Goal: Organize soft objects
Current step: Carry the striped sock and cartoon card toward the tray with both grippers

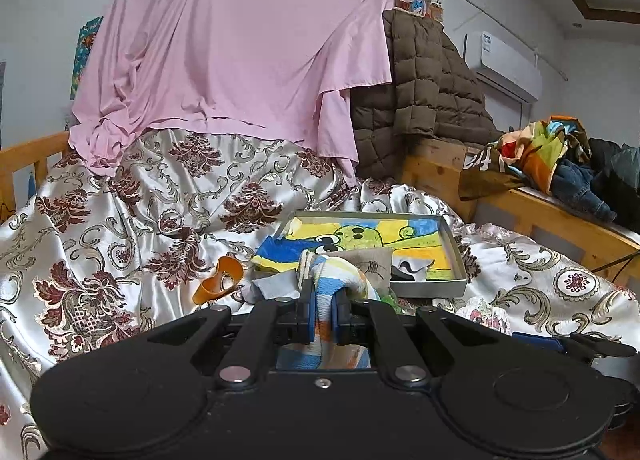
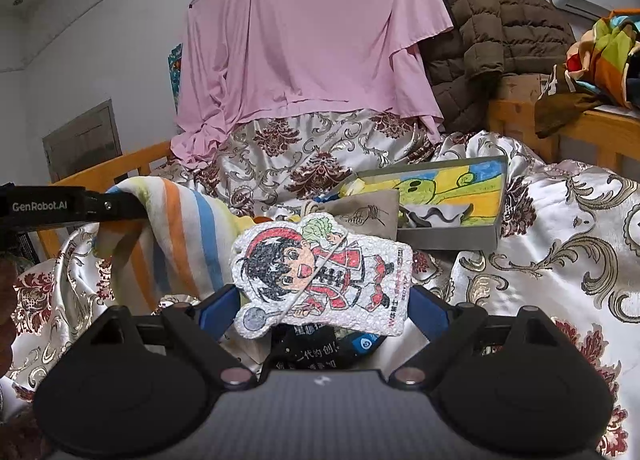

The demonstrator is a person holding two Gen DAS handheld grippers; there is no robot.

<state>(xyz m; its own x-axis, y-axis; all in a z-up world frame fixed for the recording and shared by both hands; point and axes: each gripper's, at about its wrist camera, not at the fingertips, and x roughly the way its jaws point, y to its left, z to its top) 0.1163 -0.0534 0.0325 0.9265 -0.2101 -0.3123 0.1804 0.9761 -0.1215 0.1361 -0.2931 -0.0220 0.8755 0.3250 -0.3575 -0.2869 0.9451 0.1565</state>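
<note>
bed cover [image 1: 140,220]: shiny, smooth cloth with curly patterns
striped towel [image 2: 180,236]: soft, fluffy cloth
cartoon boy piece [image 2: 320,280]: white, bumpy foam, looks rough
tray [image 1: 428,287]: grey metal, dull shine
pink sheet [image 1: 240,40]: thin, matt cloth, a bit wrinkly
brown coat [image 1: 432,84]: puffy, quilted cloth
bed rail [image 1: 560,216]: smooth wood
orange cup [image 1: 219,280]: shiny plastic

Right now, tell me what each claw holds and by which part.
Left claw: shut on a bunched fold of the striped towel. Right claw: jaws wide around the cartoon foam piece; grip unclear.
</note>
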